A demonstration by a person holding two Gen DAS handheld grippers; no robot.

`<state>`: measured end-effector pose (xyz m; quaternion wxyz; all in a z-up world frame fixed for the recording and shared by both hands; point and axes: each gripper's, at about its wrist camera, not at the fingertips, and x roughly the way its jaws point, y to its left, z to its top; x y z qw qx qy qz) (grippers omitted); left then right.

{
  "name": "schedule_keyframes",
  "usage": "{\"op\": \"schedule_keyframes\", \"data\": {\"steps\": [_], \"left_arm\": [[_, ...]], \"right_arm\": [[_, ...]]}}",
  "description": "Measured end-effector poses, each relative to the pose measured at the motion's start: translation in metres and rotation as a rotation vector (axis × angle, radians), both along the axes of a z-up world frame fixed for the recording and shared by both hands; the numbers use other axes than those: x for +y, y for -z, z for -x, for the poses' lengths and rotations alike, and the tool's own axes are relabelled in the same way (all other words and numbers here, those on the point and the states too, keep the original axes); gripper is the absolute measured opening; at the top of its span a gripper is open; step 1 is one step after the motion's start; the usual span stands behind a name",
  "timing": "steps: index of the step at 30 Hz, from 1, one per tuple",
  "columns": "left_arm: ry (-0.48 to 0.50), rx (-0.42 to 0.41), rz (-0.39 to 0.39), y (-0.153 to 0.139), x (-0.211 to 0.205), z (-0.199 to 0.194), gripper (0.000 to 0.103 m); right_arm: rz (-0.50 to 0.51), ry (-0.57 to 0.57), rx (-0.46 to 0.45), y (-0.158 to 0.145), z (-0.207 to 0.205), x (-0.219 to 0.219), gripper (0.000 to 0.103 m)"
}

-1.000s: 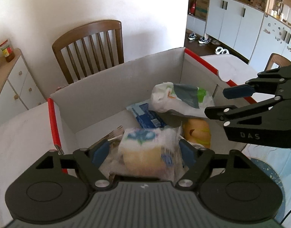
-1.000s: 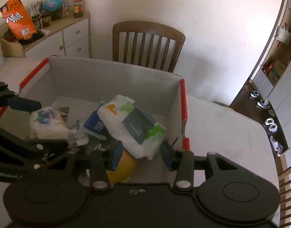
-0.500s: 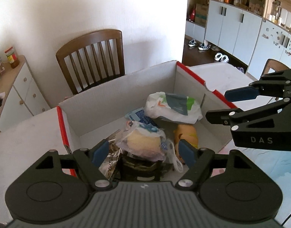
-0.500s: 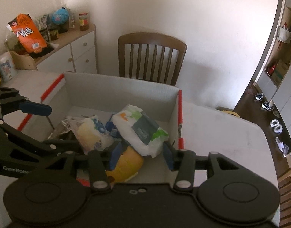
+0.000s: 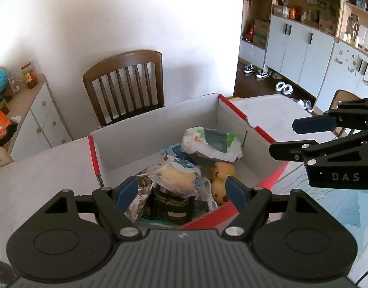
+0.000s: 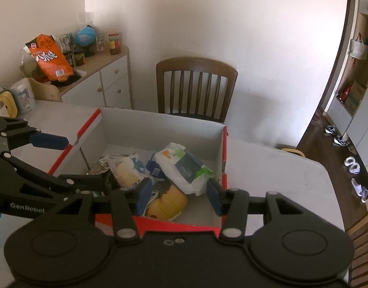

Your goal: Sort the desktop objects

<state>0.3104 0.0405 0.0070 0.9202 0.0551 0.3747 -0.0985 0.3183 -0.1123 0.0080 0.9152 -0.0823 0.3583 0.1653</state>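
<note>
A cardboard box with red edges stands on the white table. In it lie a white plastic bag with green and grey print, a wrapped bread roll, a yellow toy, a blue packet and a foil bag. My left gripper hovers open above the box's near edge, over the bread roll, holding nothing. My right gripper hangs above the near right corner of the box, over the yellow toy and the white bag. Its jaws are opening, with nothing gripped.
A brown wooden chair stands behind the table. A white sideboard at the left carries an orange snack bag, a globe and jars. A blue patterned mat lies right of the box. Shoes sit on the dark floor at the right.
Both grippers have risen and drawn back from the box. The bread roll, earlier right between my left fingers, now lies lower in the box. The right jaws stand a little wider.
</note>
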Motion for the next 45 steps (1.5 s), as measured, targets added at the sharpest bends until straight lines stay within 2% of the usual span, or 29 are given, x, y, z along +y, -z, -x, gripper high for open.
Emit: {"op": "schedule_keyframes", "data": {"steps": [3,5,9,14,18,25,34,45], "left_arm": [[-0.008,-0.006,0.004,-0.003,-0.002,0.009,0.080],[-0.018,-0.011,0.008,-0.005,-0.002,0.014,0.085],[-0.030,-0.018,0.026,-0.009,-0.002,0.024,0.086],[-0.054,-0.025,0.037,-0.012,-0.002,0.034,0.099],[-0.069,-0.029,0.044,-0.014,-0.002,0.043,0.099],[-0.084,-0.042,0.052,-0.018,-0.003,0.061,0.100],[-0.098,-0.069,0.014,-0.027,-0.010,0.087,0.100],[-0.121,-0.069,0.024,-0.028,-0.017,0.109,0.100]], "right_arm": [[-0.008,0.000,-0.008,-0.005,0.010,-0.003,0.052],[-0.016,-0.003,-0.011,-0.007,0.016,-0.004,0.054],[-0.029,-0.010,-0.022,-0.011,0.028,-0.008,0.059],[-0.060,-0.012,-0.036,-0.016,0.038,-0.013,0.066],[-0.077,-0.016,-0.042,-0.019,0.046,-0.015,0.067],[-0.116,-0.022,-0.058,-0.024,0.064,-0.022,0.080],[-0.144,-0.012,-0.103,-0.031,0.085,-0.029,0.090],[-0.146,-0.012,-0.116,-0.029,0.111,-0.038,0.093]]}}
